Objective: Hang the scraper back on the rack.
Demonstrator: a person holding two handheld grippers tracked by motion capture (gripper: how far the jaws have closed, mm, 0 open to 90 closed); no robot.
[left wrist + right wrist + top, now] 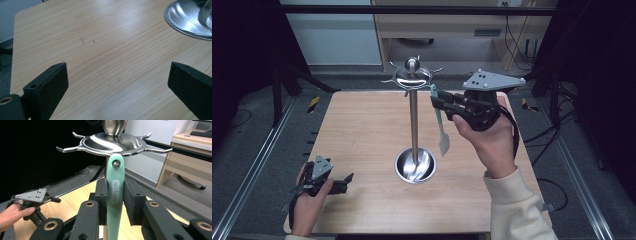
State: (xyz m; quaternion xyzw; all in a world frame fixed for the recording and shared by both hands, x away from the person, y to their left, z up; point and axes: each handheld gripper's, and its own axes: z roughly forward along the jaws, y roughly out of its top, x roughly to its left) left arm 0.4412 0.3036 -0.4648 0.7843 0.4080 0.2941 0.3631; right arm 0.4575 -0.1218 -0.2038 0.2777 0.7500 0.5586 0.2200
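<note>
A: Where do you stand with the spatula (pixel 115 192)?

B: Your right gripper (pixel 115 202) has it by the mint-green handle, jaws closed in on either side with the pads against it. It hangs blade-down beside the rack (pixel 413 120).

A: Is it on a hook yet?

B: Close. In the right gripper view the hole at the handle's top sits right at the tip of one hook (pixel 115 165), just under the rack's top disc. I can't tell whether the hook is fully through or only lined up with the hole.

A: So what's left?

B: By my reading, you seat the hole on the hook, check it bears the weight, then let go and draw back.

A: And your left gripper (pixel 117 82)?

B: Jaws wide apart, nothing between them, low over the table (pixel 100 37) near the rack's base (pixel 185 20). It's idle.
</note>
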